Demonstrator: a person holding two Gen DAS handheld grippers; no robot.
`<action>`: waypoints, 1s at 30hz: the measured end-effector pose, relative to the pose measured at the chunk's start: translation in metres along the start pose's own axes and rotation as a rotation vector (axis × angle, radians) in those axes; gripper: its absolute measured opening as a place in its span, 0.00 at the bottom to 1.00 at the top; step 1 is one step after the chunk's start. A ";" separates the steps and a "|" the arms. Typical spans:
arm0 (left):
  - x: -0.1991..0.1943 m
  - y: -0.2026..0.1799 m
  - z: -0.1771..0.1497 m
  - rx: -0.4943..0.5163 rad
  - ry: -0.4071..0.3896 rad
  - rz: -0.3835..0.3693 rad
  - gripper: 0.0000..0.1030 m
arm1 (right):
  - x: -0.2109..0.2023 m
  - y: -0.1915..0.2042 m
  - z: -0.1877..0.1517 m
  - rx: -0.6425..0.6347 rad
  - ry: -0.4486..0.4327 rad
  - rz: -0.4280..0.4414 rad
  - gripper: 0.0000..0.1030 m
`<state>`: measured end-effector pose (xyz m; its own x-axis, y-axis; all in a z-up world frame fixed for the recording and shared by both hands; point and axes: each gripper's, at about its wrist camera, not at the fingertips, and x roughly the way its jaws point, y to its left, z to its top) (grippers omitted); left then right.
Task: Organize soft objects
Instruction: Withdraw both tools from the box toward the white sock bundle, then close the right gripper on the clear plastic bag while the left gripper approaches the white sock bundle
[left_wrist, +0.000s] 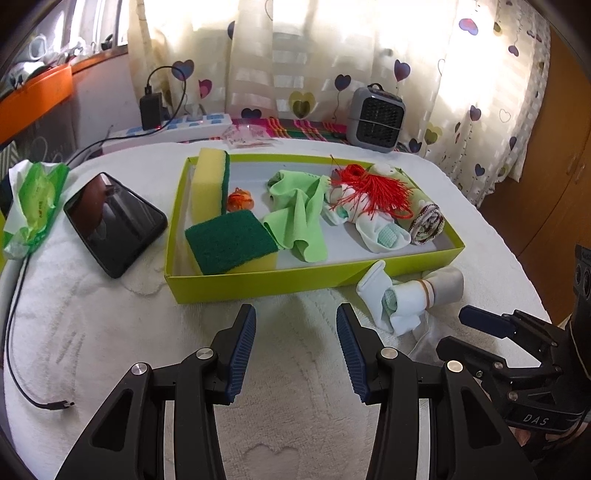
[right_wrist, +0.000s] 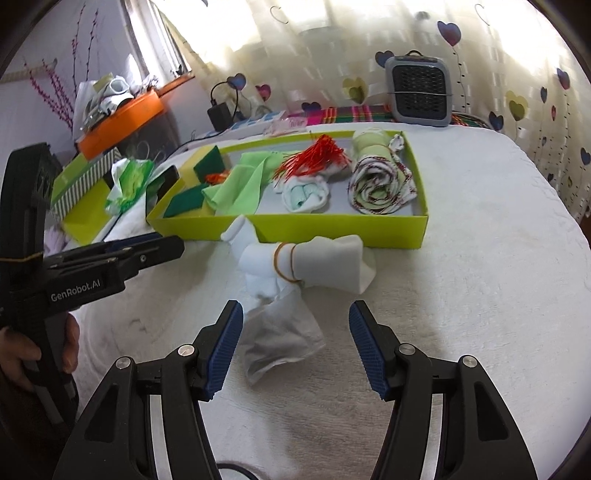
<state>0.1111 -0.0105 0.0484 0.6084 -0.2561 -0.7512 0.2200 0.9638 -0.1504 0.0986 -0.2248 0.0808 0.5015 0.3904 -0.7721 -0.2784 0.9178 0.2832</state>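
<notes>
Gaping, ribbed-padded right gripper (right_wrist: 295, 347) straddles limp banded white socks (right_wrist: 295, 266) unpinched; left gripper (left_wrist: 295, 350) half-open, empty.

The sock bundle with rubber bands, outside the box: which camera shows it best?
The right wrist view: the sock bundle lies centred just ahead of the open right gripper, both bands visible. In the left wrist view it sits smaller, off to the right, against the box.

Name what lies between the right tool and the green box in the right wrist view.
The white sock bundle, tied with rubber bands, lies on the towel between the right tool and the green box, outside its front wall. The right wrist view shows this best.
</notes>
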 end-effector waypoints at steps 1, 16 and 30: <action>0.001 0.000 0.000 -0.001 0.002 -0.002 0.43 | 0.001 0.001 0.000 -0.002 0.003 -0.001 0.59; 0.005 0.000 -0.003 -0.002 0.013 -0.025 0.43 | 0.018 0.023 -0.008 -0.125 0.073 -0.075 0.59; 0.008 -0.014 -0.004 0.042 0.039 -0.056 0.43 | 0.011 0.015 -0.011 -0.093 0.044 -0.108 0.36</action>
<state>0.1096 -0.0261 0.0419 0.5641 -0.3052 -0.7672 0.2850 0.9440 -0.1660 0.0911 -0.2079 0.0700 0.4965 0.2840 -0.8203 -0.3003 0.9428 0.1447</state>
